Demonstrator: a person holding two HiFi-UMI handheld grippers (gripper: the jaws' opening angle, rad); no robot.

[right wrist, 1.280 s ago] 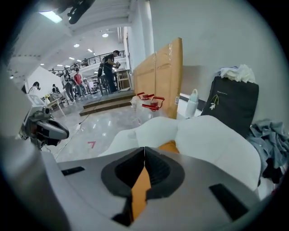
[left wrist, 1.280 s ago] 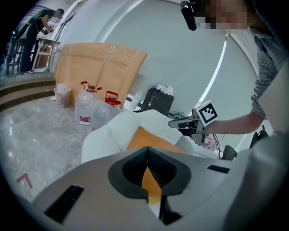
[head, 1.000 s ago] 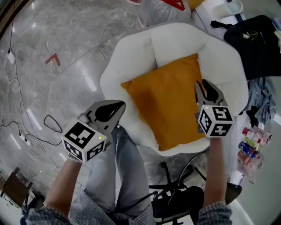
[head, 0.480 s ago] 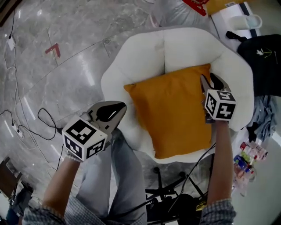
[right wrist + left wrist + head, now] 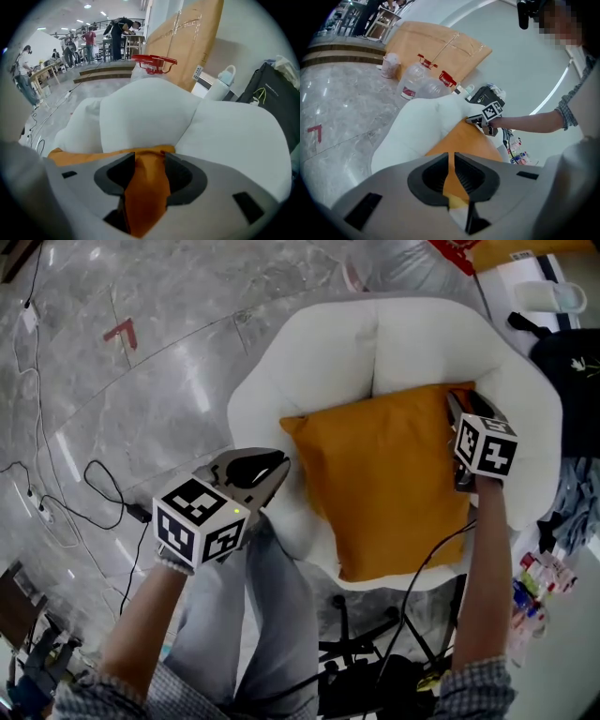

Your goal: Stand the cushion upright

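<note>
Noted right fingers (image 5: 183, 180) wide, just opening further, straddling the far right corner of the cushion (image 5: 384, 484) without pinching it. Noted left fingers (image 5: 471, 178) all but closed, just cracked apart, empty, off the near-left corner by the chair (image 5: 319, 352) rim. Lies flat on the seat; judged best lifted from the right.

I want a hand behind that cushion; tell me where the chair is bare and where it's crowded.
Bare: the armchair padding between the orange cushion and the backrest, and left of the cushion. Crowded: right of the chair, a black bag, clothes and bottles.
</note>
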